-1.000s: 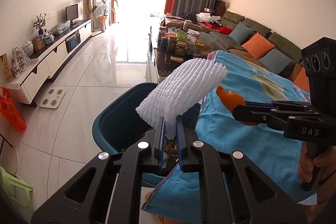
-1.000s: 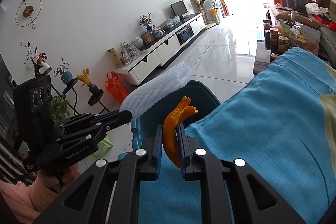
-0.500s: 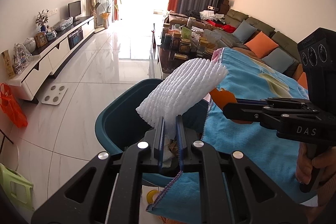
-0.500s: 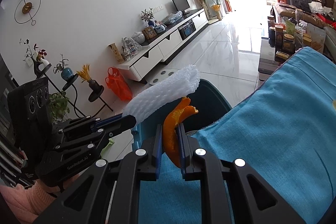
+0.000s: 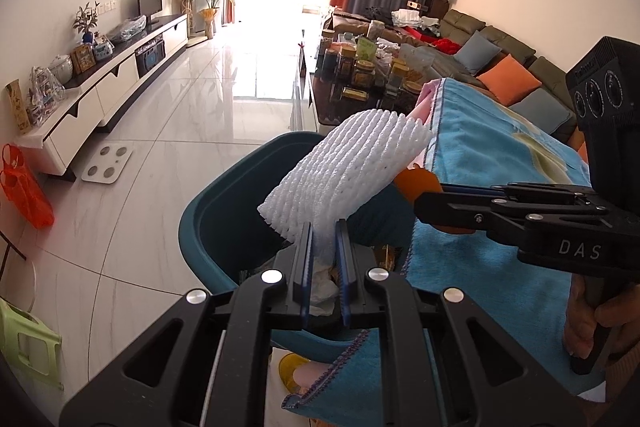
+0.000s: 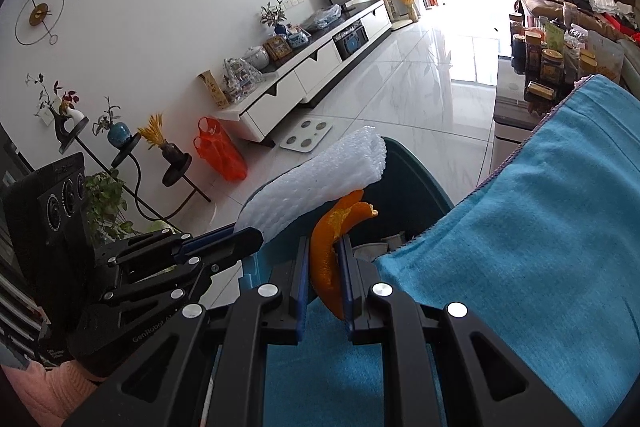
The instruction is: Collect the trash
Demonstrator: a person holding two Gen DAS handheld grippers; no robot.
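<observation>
Left gripper (image 5: pixel 323 239) pinching white foam net (image 5: pixel 344 179), right gripper (image 6: pixel 323 259) pinching orange peel (image 6: pixel 332 247). Better to spread only once fully above teal bin (image 5: pixel 212 211), clear of blue cloth (image 6: pixel 520 247).

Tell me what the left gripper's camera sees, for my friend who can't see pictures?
The left gripper pinches a white foam net above a teal bin. Beside it, the right gripper holds an orange peel by a blue cloth.

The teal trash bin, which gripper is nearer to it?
Left. The left gripper holds the white foam net over the teal trash bin; the right gripper, gripping orange peel, sits back over the blue cloth.
</observation>
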